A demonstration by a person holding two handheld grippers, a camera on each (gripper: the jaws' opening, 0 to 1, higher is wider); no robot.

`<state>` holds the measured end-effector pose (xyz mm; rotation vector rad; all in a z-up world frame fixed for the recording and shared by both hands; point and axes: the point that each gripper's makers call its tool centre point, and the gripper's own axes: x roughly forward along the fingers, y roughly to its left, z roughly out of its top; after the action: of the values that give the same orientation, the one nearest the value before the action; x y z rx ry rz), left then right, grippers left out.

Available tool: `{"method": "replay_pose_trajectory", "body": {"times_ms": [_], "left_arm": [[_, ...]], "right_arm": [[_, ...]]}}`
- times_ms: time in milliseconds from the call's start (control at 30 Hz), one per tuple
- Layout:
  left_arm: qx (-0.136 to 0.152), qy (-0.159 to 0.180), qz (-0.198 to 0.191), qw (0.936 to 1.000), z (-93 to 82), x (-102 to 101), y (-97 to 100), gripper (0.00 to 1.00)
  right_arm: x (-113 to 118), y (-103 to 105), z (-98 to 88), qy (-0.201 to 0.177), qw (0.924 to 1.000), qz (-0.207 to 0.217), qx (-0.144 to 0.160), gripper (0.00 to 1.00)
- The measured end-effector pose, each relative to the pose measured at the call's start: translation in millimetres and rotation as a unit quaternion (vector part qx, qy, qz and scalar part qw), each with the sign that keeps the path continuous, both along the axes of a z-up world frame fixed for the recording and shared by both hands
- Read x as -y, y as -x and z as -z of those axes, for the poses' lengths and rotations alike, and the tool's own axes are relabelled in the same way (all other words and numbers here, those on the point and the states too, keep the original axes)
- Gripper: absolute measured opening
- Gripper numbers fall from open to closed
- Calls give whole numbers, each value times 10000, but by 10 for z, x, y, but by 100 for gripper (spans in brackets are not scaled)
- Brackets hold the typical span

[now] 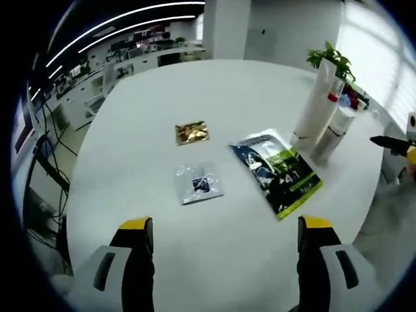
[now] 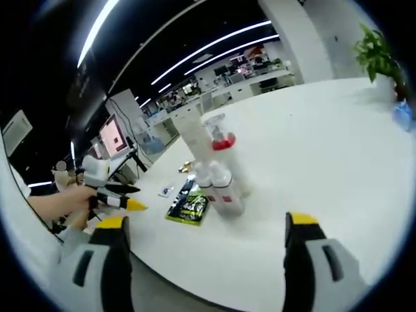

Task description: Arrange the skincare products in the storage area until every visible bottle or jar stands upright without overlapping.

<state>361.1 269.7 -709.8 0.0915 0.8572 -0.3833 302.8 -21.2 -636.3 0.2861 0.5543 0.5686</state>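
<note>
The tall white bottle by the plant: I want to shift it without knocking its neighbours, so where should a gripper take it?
Grip the tall white bottle around its upper body, probably coming from the open table side. It stands upright, and a shorter grey bottle crowds its other side, so low grips look risky.

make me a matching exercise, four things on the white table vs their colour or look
Things:
1. small packet
2. sachet
3. large pouch
4. spray bottle

Looks:
A. dark blue and green, lying flat
B. gold and shiny
C. red collar, standing upright
D. silvery clear with a dark patch

Pairs: 1-B, 2-D, 3-A, 4-C
</note>
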Motion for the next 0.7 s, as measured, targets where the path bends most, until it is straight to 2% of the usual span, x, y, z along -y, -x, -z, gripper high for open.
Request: {"method": "replay_pose_trajectory", "body": {"times_ms": [433, 700], "left_arm": [[-202, -284, -374, 9987, 268, -115, -423, 79], [-240, -353, -430, 9982, 353, -131, -578, 72]], "right_arm": [[-28, -13, 96, 10, 9999, 3, -148, 99], [24, -20, 144, 16, 9997, 75, -231, 99]]}}
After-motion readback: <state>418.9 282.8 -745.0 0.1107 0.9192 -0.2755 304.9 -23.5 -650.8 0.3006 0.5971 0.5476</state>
